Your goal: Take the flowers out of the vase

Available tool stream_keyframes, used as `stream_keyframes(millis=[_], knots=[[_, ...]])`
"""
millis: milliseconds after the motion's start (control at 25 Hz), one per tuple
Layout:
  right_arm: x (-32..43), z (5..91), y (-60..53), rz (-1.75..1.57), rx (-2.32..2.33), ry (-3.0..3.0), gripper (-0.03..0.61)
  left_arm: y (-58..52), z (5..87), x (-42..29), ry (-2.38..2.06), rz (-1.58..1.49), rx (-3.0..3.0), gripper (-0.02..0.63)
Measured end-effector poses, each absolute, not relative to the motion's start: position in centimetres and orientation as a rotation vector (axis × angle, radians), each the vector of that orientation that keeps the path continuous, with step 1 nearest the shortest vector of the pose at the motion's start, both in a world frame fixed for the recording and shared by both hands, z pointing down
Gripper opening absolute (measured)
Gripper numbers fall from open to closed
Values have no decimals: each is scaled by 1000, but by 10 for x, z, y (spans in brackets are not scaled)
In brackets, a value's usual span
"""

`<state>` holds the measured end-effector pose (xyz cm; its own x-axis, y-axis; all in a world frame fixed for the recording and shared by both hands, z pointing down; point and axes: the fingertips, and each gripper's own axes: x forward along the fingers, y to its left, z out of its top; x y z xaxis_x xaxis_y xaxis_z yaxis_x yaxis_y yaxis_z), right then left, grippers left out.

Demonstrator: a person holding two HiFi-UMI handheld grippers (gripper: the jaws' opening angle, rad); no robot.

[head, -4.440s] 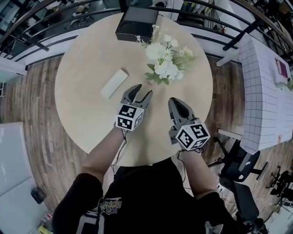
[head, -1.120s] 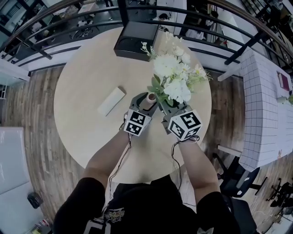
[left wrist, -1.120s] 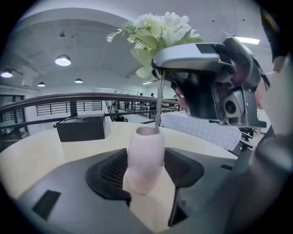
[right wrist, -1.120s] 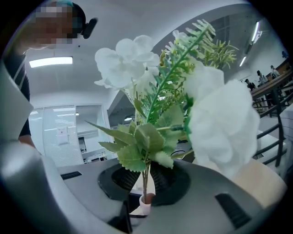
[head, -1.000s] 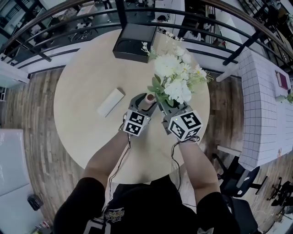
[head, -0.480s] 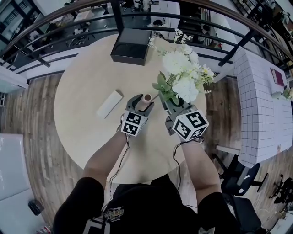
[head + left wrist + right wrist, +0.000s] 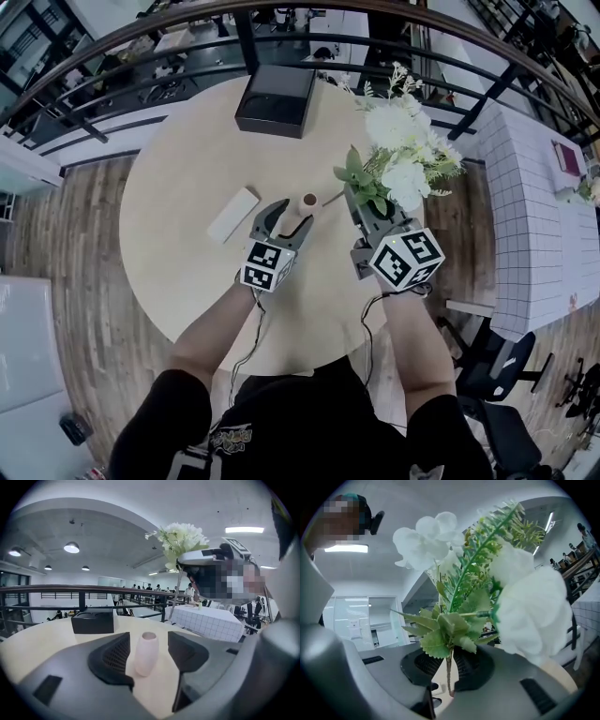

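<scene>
The flowers [image 7: 403, 155] are clear of the vase [image 7: 308, 201], their stems pinched in the narrow jaws of the right hand-held gripper [image 7: 367, 206] above the tabletop [image 7: 178, 234]. The vase (small, pale pink) stands upright there, between the spread jaws of the left hand-held gripper [image 7: 286, 217], untouched.

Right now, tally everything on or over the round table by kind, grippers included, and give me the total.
vase: 1
flower bunch: 1
black box: 1
flat white block: 1
grippers: 2, the left gripper and the right gripper
Total: 6
</scene>
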<state>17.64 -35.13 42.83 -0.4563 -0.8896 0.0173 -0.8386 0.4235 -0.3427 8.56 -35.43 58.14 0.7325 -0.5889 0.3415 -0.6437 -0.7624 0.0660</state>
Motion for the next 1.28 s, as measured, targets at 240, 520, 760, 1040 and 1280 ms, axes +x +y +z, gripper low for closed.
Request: stream_keyframes(millis=[240,520,760,1040,1280], knots=[[177,409,-337,-428,-1565,2486,67,-339,546,64,-989,335,2747,255],[169,394,-307,-416,-1601,2462,67,-306,515,36,-941,254,2726,127],[154,390,-280,-412,-1643,2441,67,-286,498,7,-934,290,2709,8],[128,400,-237,-446,-1682,2433,67,-248,483,-28,-917,305,2639,8],[91,411,-205,-490,-1705,2429,67,-215,468,-59,-874,300,2655,8]])
